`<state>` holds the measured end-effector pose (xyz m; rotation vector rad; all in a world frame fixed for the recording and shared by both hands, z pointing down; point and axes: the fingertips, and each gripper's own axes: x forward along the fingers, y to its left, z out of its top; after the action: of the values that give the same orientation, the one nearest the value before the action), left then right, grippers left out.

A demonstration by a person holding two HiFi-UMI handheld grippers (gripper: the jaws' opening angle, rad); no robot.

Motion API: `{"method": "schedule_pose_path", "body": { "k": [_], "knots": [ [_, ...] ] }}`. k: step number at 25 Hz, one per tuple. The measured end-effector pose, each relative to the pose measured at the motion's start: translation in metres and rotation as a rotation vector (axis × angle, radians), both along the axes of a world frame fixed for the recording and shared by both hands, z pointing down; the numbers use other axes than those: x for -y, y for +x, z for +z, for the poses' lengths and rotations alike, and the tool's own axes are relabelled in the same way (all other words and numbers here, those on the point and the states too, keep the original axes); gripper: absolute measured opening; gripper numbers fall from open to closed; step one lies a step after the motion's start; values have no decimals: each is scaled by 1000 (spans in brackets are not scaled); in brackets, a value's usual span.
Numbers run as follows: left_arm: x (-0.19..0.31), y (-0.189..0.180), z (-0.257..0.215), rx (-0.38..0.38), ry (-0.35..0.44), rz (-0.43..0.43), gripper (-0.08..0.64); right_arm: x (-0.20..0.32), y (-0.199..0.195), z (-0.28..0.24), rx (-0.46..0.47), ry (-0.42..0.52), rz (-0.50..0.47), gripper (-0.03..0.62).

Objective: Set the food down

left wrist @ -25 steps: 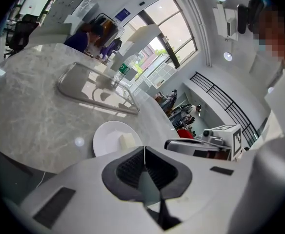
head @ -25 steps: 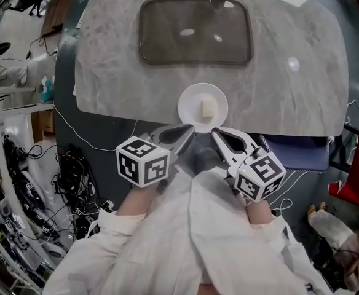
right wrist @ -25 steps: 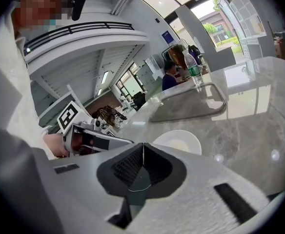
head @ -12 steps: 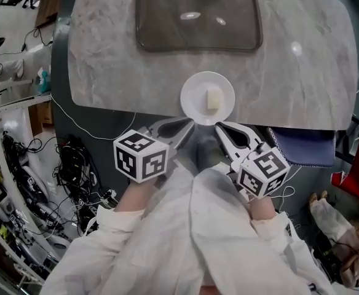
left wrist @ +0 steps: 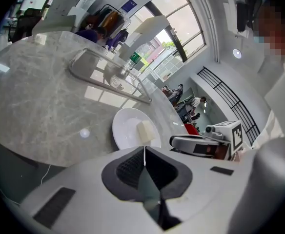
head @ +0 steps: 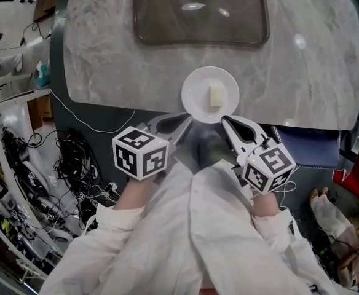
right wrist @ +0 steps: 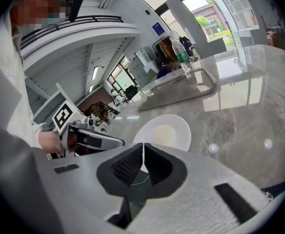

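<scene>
A small pale block of food (head: 216, 95) lies on a round white plate (head: 198, 82) at the near edge of the grey marble table (head: 106, 60). The same plate (left wrist: 125, 130) and food (left wrist: 145, 130) show in the left gripper view, and the plate (right wrist: 179, 126) in the right gripper view. Both grippers hang off the table just short of the plate, close to the person's white sleeves. My left gripper (head: 189, 120) is shut and empty; its pads (left wrist: 132, 165) meet. My right gripper (head: 224, 120) is shut and empty too.
A dark rectangular tray (head: 201, 14) lies farther back on the table. Bottles (right wrist: 181, 52) stand beyond the tray. Cables and equipment (head: 75, 165) crowd the floor at the left. A blue cloth (head: 308, 146) hangs below the table edge at the right.
The head view has shifted, so table and plate sit a little lower and nearer. Both grippers stay shut and empty in front of the body, still just short of the plate.
</scene>
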<state>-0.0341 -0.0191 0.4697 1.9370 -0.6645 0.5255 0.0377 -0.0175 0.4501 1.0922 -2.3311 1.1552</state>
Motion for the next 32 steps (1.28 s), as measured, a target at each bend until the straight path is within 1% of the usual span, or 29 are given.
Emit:
{"method": "schedule_pose_path", "body": {
  "k": [5,10,15,21,26,27,28,29,31,32],
  "knots": [
    [1,-10,11,45,-1,-27,18,3,2,9,2,-16,5,5],
    [2,-11,18,57,-11,-30,18,1,4,16,-6,-33,12,5],
    [5,-11,24,88,-14,-21,18,3,13,21,-39,-38,41,6],
    [9,-12,23,89,-12,-38,20,5,29,26,-76,-40,87,6],
    [9,-18,28,80,-36,-75,20,5,36,32,-87,-50,107,8],
    [9,-19,28,81,-38,-78,20,4,37,33,-86,-56,108,14],
    [9,-19,29,81,-39,-80,21,3,37,35,-85,-62,107,40],
    [9,-18,29,80,-42,-81,25,2,37,36,-83,-70,107,80],
    [9,-18,30,77,-50,-80,40,2,37,37,-85,-80,111,89],
    [8,-18,30,75,-56,-80,67,3,38,38,-89,-83,114,89]
  ]
}}
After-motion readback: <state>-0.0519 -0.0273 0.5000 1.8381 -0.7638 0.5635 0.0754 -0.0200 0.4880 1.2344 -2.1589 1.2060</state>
